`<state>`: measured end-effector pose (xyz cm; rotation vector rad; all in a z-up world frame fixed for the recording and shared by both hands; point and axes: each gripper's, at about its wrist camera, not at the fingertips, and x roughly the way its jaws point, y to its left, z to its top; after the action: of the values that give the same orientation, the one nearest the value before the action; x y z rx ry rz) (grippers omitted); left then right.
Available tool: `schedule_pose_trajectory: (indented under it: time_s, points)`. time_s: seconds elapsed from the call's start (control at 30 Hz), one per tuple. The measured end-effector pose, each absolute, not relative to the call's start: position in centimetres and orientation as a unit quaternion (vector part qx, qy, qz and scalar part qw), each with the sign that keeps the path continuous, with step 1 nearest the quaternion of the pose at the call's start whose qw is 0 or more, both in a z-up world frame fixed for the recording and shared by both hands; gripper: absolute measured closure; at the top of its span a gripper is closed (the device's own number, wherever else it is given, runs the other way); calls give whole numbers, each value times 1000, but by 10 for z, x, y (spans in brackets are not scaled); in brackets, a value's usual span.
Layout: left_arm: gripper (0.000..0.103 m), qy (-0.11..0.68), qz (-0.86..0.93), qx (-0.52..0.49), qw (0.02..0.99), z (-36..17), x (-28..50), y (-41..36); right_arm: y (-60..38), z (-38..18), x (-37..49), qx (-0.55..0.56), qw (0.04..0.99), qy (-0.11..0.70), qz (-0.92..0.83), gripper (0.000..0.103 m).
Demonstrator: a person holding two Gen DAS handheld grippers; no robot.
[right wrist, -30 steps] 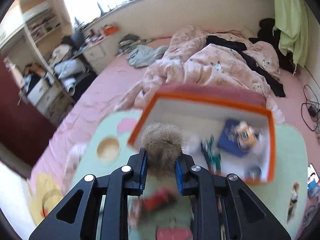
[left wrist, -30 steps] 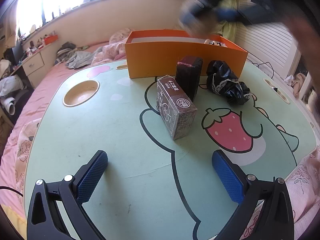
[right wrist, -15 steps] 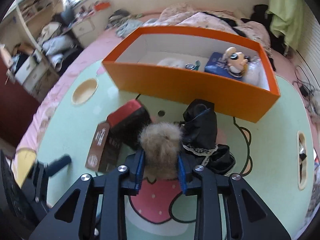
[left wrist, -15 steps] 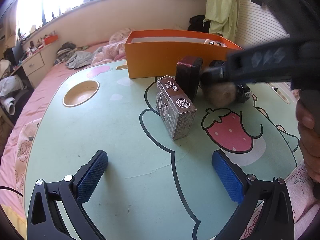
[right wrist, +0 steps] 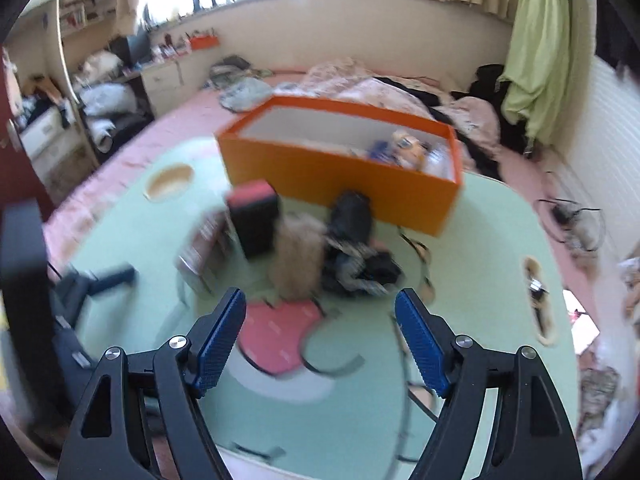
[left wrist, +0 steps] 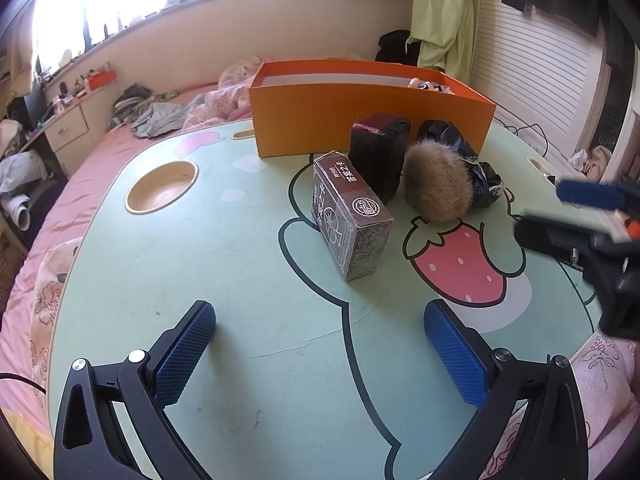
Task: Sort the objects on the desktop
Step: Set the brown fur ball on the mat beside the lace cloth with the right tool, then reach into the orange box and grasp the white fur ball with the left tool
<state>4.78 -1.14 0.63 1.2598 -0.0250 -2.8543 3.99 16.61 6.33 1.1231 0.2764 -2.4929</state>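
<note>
The tan fur pompom (left wrist: 437, 184) sits on the mint-green cartoon table (left wrist: 240, 280), a shaggy rounded tuft touching the crumpled black lace-trimmed bundle (left wrist: 480, 176) and just beside the dark red-topped case (left wrist: 378, 156). A glossy brown printed carton (left wrist: 352, 226) lies in front. Behind stands the orange cardboard box (left wrist: 360, 120). The right gripper (right wrist: 320, 332) has just been spreading its ribbed blue pads, nothing between them. The left gripper (left wrist: 320, 352) hangs wide apart, empty.

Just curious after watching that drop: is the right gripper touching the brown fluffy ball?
Apart. In the right wrist view the right gripper stands open, bare tabletop between its fingertips and the fluffy ball; its jaws have just been opening, nothing between them.
</note>
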Motion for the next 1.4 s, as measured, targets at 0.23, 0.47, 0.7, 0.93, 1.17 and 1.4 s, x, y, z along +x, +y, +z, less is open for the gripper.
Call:
schedule_pose_trajectory:
  time_s: [0.23,0.47,0.7,0.93,1.17,1.4]
  points:
    - [0,-8,-915,404,10,6,48,-12,183,38,25,450,157,89,-874,26]
    - [0,-8,-915,404,10,6,48,-12,189,25,17,470,162,69,-865,15]
    - [0,-8,-915,404,8,6,48,-12,184,20,16,474,175,76,-860,0]
    - [0,-28,-917,398,-21,23,46,-9,186,21,16,473,176,77,-860,0]
    - [1,-1,-933,352,-71,109,2,-22,186,22,16,472,178,77,-860,0]
    - [32,0,-873,473,-118,114,-117,-15,186,23,17,470,182,77,-860,0]
